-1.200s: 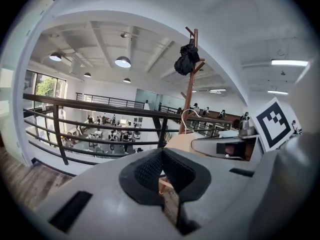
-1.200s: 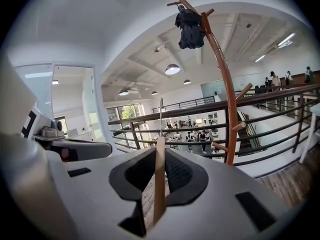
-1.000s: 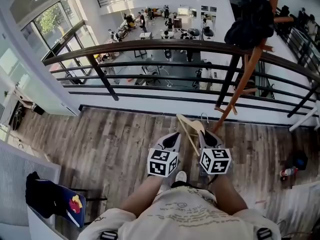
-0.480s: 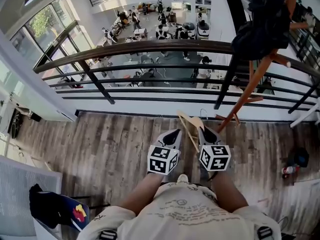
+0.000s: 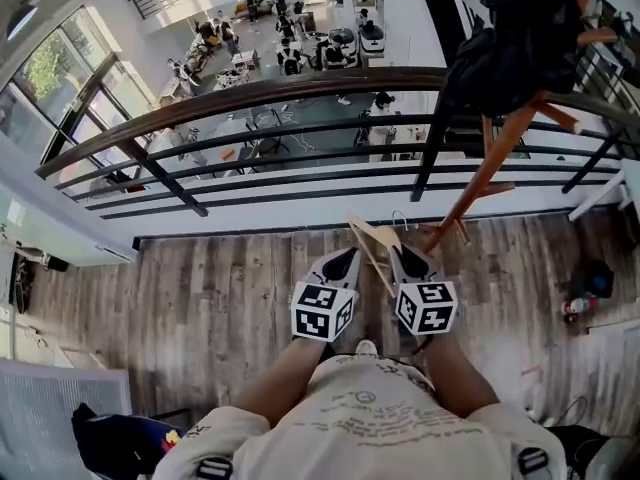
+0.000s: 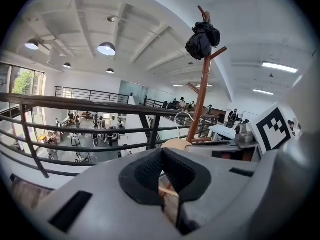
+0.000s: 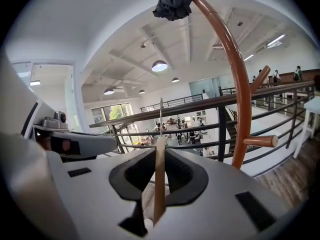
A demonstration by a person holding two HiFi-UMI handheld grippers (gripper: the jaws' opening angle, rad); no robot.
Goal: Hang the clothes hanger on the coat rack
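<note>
A light wooden clothes hanger with a metal hook stands edge-on between my two grippers, low over the plank floor. My right gripper is shut on the clothes hanger, whose wire hook rises ahead of the jaws. My left gripper is just left of it, jaws together with only a thin slit. The hanger's shoulder shows past it. The brown wooden coat rack stands ahead to the right, a dark garment on its top pegs. The same coat rack is in both gripper views.
A black metal railing runs across in front, with an open hall far below. A red bottle and a dark object lie on the floor at right. A dark bag sits at lower left. A white table edge is at right.
The view has swung left and dipped, so the railing and rack sit further right and nearer. Both grippers stay side by side, the hanger still in the right one.
</note>
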